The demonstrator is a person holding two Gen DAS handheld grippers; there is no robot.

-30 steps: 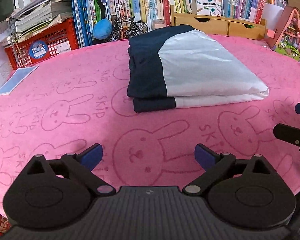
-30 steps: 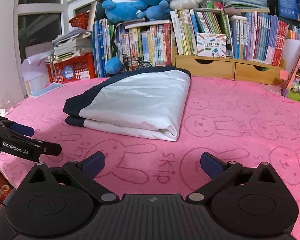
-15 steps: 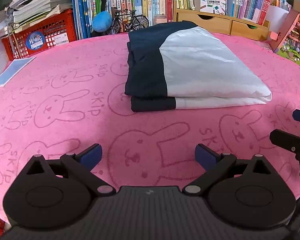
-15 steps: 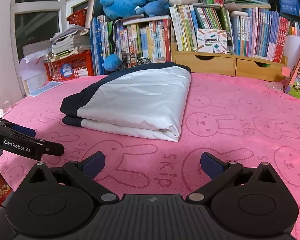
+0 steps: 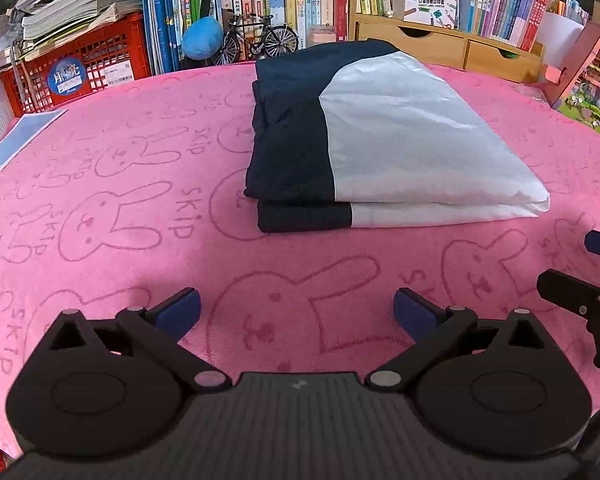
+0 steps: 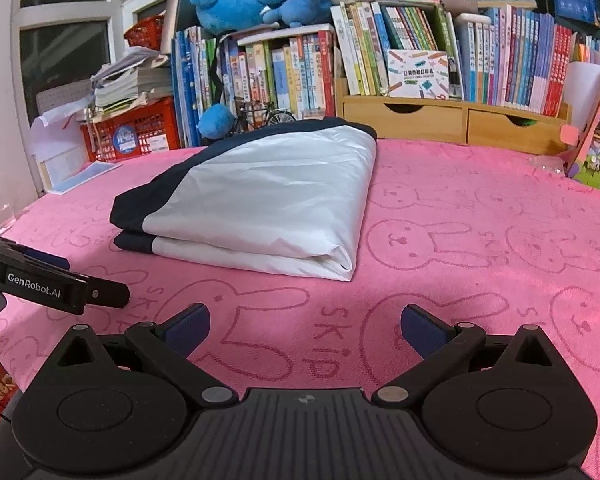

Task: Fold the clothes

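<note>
Garment lies folded on pink cloth, both spread grippers, left gripper and right gripper, short of its near edge.

Bare pink cloth surrounds the folded garment on all sides.

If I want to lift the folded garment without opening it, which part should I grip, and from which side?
Probably the rounded folded edge of the folded garment, approached from the right. There the layers join in one closed bend, while the near edge shows separate stacked layers that could slide apart. The open right hand-held gripper sits nearest that side.
</note>
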